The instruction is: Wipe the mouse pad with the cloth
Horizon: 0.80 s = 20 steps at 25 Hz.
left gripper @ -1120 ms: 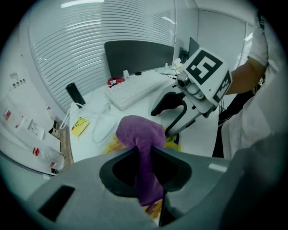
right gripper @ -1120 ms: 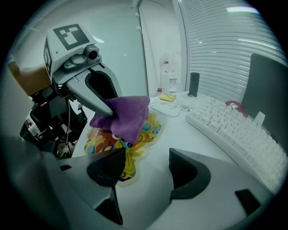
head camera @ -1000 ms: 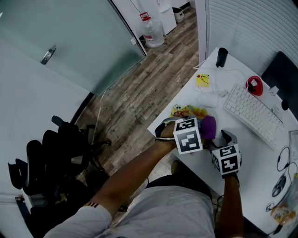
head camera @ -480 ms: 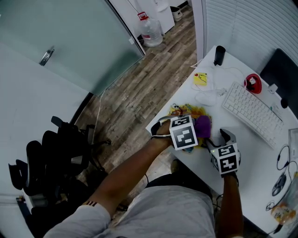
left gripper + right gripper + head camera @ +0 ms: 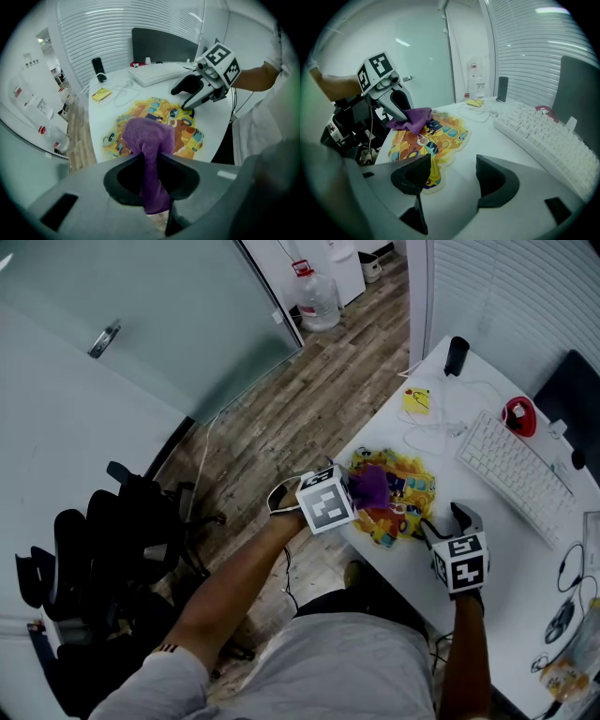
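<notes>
Left gripper [image 5: 151, 158], cloth [image 5: 145, 136] lengthwise between jaws

Head view looks steeply down; gripper views sit low, facing each other (sharing the mouse pad [image 5: 412, 486]).

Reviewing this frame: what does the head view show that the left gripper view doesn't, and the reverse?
Head view only: the black office chair on the floor beside the desk, and the person's left forearm reaching in.

Left gripper view only: the left gripper seen from behind its jaws, which are shut on a fold of the purple cloth.

Both: the cloth lying on the colourful mouse pad, the keyboard, the yellow note, and the right gripper, jaws apart, by the pad's edge.
</notes>
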Each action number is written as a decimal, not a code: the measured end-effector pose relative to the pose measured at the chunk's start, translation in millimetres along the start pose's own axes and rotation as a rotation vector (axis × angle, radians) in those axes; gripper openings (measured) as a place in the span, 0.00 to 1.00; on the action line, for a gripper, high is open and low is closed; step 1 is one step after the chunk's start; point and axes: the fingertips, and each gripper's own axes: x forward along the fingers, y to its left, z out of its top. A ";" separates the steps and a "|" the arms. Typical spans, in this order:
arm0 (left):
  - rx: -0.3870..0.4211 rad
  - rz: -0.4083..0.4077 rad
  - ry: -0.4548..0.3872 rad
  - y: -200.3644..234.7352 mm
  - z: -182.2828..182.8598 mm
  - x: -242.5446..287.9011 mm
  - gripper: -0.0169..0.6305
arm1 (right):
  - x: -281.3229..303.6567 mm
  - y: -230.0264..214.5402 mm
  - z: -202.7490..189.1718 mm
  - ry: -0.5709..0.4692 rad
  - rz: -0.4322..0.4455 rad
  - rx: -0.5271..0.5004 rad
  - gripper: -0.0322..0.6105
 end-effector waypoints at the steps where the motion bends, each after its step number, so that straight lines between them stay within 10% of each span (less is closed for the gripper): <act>1: -0.017 0.010 0.002 4.9 -7.7 -1.9 0.15 | 0.4 -0.3 -0.1 -0.001 0.000 0.000 0.46; 11: -0.131 0.066 -0.004 28.4 -54.0 -15.7 0.15 | 0.7 -0.2 0.0 -0.002 0.004 -0.003 0.46; 20: -0.063 0.108 -0.030 6.1 -20.3 -27.9 0.15 | -3.6 -4.7 0.8 -0.006 -0.002 0.008 0.46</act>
